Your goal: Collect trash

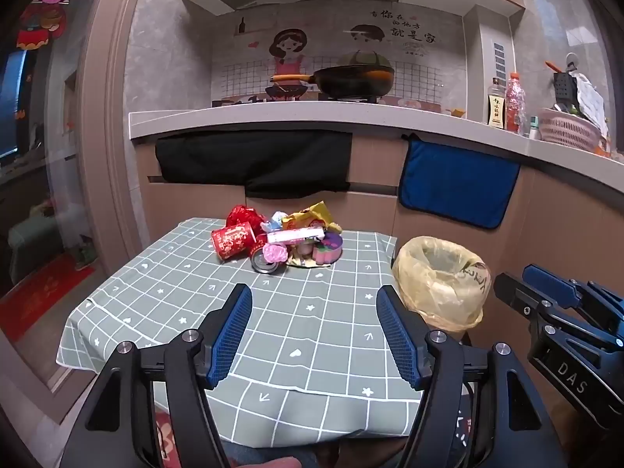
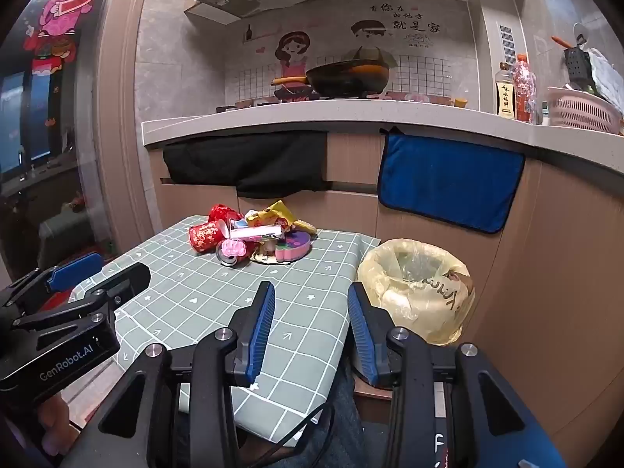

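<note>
A grey-tiled kitchen wall (image 1: pixel 163 58) rises behind a pale countertop (image 1: pixel 273 115) — wood-toned cabinets (image 1: pixel 565 226) below, dim light.

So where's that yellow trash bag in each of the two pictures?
Left wrist view: trash bag, right of centre, beside the table's right edge.
Right wrist view: trash bag, right of centre, just past the right finger.
Shared landmark: blue towel hanging above it.

Both tools share one build. The left gripper (image 1: pixel 314 331) has black angular linkage arms, silver round pivot screws and blue ribbed fingers (image 1: pixel 230 335). The right gripper (image 2: pixel 310 329) matches; its body reads "DAS" in white, the left one's "GenRobot.AI", with skin showing at 7 o'clock.
</note>
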Available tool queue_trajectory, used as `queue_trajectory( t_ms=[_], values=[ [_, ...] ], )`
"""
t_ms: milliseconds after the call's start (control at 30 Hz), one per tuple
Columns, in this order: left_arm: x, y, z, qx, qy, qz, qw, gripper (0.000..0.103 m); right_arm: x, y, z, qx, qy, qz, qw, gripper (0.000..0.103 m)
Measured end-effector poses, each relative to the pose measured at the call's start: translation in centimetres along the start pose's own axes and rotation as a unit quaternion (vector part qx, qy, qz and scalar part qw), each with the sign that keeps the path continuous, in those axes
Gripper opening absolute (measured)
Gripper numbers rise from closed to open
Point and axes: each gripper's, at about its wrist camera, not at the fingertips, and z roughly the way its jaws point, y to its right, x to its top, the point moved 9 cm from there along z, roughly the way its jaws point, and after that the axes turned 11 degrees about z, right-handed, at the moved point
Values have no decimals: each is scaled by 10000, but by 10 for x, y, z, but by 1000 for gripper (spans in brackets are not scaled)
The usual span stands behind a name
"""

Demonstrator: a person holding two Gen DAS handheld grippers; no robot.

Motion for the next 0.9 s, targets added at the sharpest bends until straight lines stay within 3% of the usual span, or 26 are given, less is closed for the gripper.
queue_trajectory(
  t_ms=[900],
  values=[
    [-2, -2, 1, -5, 4, 117, 9999, 67, -2, 2, 1, -55, -76, -29, 10000, 37]
  ],
)
